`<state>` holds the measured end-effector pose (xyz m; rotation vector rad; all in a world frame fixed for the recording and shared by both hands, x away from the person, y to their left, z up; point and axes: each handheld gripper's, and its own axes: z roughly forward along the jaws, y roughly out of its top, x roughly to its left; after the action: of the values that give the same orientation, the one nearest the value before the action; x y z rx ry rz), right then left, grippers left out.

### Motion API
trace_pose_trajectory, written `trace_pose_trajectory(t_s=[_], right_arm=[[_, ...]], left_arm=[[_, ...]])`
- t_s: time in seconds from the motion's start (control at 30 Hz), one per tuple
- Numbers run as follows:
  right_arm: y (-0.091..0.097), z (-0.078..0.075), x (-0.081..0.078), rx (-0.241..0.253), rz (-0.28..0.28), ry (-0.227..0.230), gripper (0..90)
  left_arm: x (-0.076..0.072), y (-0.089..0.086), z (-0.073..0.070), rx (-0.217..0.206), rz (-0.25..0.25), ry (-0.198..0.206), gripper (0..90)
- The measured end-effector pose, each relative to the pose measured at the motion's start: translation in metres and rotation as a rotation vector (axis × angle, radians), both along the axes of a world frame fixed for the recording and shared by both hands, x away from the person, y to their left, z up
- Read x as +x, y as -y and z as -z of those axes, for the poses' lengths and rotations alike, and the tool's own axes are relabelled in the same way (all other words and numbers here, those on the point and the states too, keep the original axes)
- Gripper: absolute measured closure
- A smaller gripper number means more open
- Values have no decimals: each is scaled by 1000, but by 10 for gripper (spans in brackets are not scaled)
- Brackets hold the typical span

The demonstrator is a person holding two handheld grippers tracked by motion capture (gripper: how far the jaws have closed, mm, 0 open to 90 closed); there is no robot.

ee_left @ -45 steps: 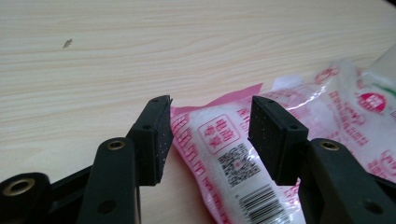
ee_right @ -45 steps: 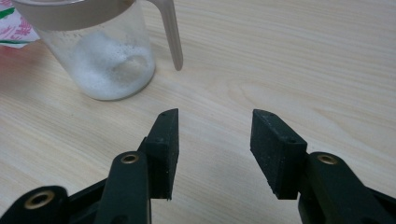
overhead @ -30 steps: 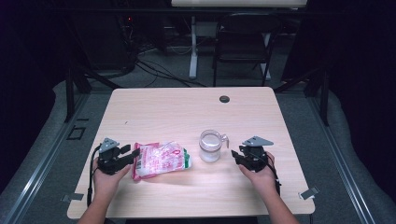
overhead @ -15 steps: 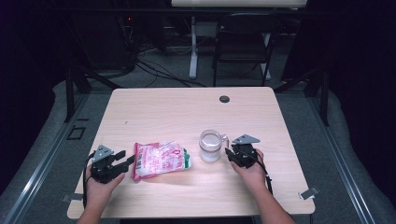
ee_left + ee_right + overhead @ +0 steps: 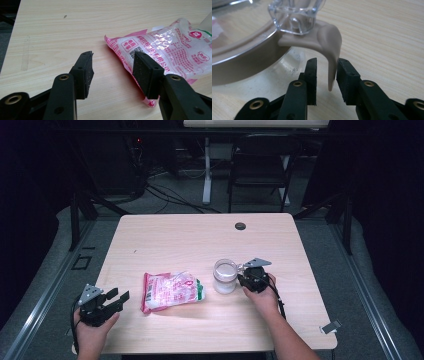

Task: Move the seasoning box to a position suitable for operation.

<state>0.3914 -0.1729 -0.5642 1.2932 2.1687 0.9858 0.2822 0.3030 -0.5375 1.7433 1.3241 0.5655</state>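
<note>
Pink-printed bag (image 5: 172, 47) with unreadable Chinese writing—left tongs (image 5: 113, 72) apart; right tongs (image 5: 326, 81) straddle jar's beige tab (image 5: 332, 57), unclamped.

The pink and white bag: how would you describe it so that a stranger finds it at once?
On the light wooden table, look at the near half, left of the clear glass jar. The bag lies flat there, beside the left hand-held gripper. It alone is soft, with pink edges and red print.

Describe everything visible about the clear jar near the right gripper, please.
The clear jar stands upright on the wooden table, right of the pink bag. It looks like glass, with a clear lid and a beige seal ring. The seal's beige pull tab hangs between the right gripper jaws, which look not quite closed on it.
</note>
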Motion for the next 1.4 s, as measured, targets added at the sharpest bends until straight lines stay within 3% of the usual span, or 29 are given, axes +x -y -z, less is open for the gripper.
trace_pose_trajectory(t_s=[0.27, 0.33, 0.4, 0.67, 0.87, 0.97, 1.23, 1.4], right_arm=[[1, 1, 2, 8, 9, -2, 762], [1, 0, 2, 5, 12, 3, 794], [2, -1, 1, 13, 11, 9, 801], [1, -4, -4, -34, -4, 36, 821], [1, -4, -10, -48, -17, 47, 823], [0, -5, -17, -54, -33, 43, 826], [-5, -7, -48, -60, -78, 28, 826], [-6, -8, -59, -66, -96, 18, 815]], left_arm=[[0, 3, -1, -15, 9, 5, 495], [0, 4, -2, -59, 15, 5, 490], [1, 5, -2, -78, 21, 3, 485], [2, 8, -3, -63, 24, 9, 485], [7, 14, -6, -86, 45, 33, 481], [11, 20, -6, -81, 70, 32, 481], [24, 41, -12, -142, 140, 53, 477], [27, 54, -15, -122, 175, 38, 528]])
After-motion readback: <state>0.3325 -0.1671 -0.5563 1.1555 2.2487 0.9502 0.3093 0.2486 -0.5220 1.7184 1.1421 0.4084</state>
